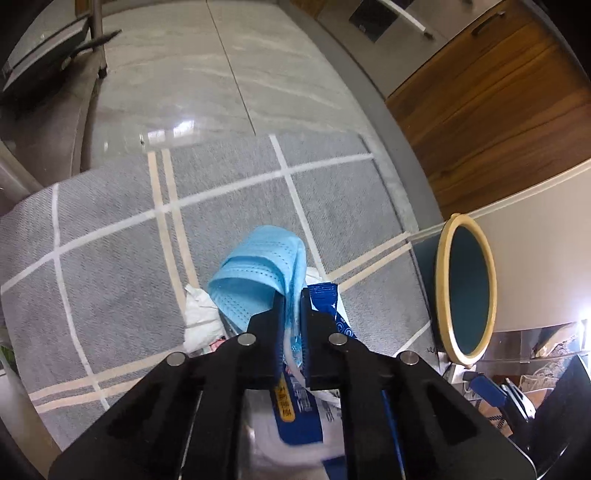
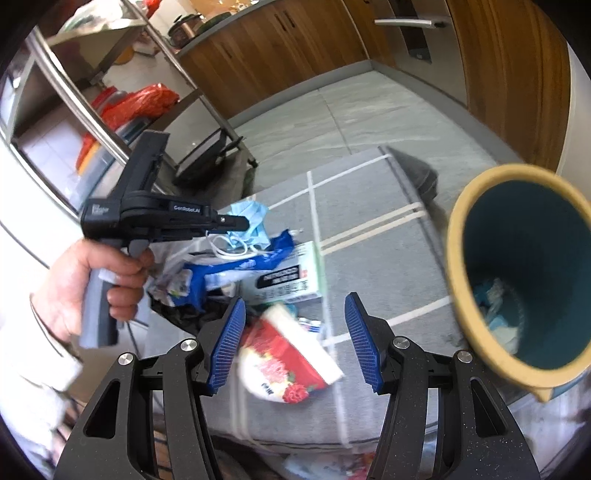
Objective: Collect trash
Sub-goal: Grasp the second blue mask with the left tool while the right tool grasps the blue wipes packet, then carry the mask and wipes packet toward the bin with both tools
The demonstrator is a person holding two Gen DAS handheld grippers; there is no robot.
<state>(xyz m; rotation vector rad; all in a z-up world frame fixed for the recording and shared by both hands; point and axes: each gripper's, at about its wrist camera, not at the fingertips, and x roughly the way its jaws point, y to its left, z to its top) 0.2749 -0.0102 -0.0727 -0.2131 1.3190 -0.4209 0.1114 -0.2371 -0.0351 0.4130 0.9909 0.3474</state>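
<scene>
1. This is a home kitchen: wooden cabinets with dark handles line the far wall, and pots stand on the counter above them.
2. A built-in steel appliance with a long bar handle sits among the wood fronts.
3. Glossy grey floor tiles carry a grey rug with pale check lines.
4. A metal shelf rack holds red bags and containers.
</scene>
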